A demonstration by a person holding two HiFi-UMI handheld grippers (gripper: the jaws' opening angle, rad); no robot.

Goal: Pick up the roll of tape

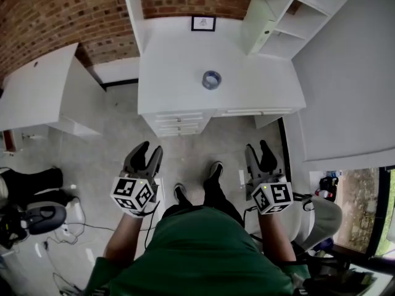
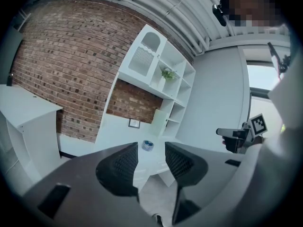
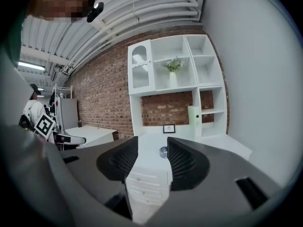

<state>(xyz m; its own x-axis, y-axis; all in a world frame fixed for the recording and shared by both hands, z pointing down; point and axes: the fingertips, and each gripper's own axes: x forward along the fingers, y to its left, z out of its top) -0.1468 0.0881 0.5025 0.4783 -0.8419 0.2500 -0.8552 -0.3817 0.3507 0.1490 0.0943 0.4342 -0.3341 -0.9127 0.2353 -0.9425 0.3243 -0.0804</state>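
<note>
The roll of tape (image 1: 211,79) lies on the white desk (image 1: 173,66), well ahead of the left gripper (image 1: 151,148) and right gripper (image 1: 257,145); both have jaws apart, empty

Straight ahead of the left claw (image 1: 150,150) stands a white desk (image 1: 179,79), its drawers (image 1: 179,121) facing the claw. At the desk's far edge, against the brick wall (image 1: 55,17), a small framed picture (image 1: 203,23) stands upright. Ahead of the right claw (image 1: 257,148), white shelves (image 1: 296,17) rise at the desk's right end, with a pale box (image 1: 256,26) just beside them (a potted plant (image 3: 173,65) sits on an upper shelf). Off to the left claw's left, apart from the desk, is a second white table (image 1: 34,88). Grey floor (image 1: 105,147) lies under both claws, with thin cables (image 1: 99,227) behind the left one.
</note>
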